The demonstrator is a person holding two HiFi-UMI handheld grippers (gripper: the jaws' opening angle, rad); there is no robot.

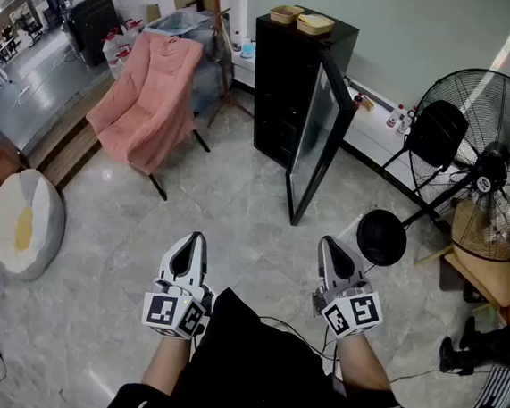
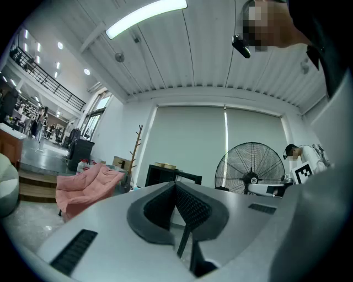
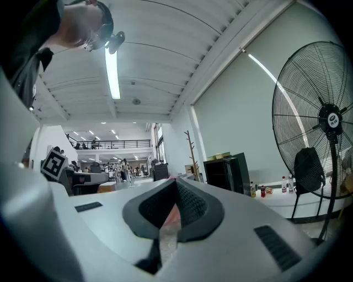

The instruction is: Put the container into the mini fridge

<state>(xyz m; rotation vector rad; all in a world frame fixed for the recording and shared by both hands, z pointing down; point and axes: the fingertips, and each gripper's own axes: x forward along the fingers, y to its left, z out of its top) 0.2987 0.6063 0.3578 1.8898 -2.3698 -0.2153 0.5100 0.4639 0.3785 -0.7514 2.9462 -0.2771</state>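
A black mini fridge [image 1: 289, 85] stands against the far wall with its glass door [image 1: 319, 142] swung open toward me. Two shallow tan containers [image 1: 286, 14] [image 1: 315, 23] sit on its top. My left gripper [image 1: 196, 238] and right gripper [image 1: 327, 243] are held level side by side near my body, well short of the fridge. Both are shut with nothing between the jaws. From the left gripper [image 2: 175, 184] the fridge [image 2: 160, 175] shows just past the jaw tips. From the right gripper [image 3: 176, 180] the fridge [image 3: 226, 173] lies to the right of the jaws.
A pink chair [image 1: 148, 99] stands left of the fridge, beside a wooden coat stand [image 1: 220, 25]. A big floor fan [image 1: 483, 167] and a round black disc [image 1: 381, 238] stand at the right. A white beanbag [image 1: 22, 221] lies at far left. Grey tiled floor separates me from the fridge.
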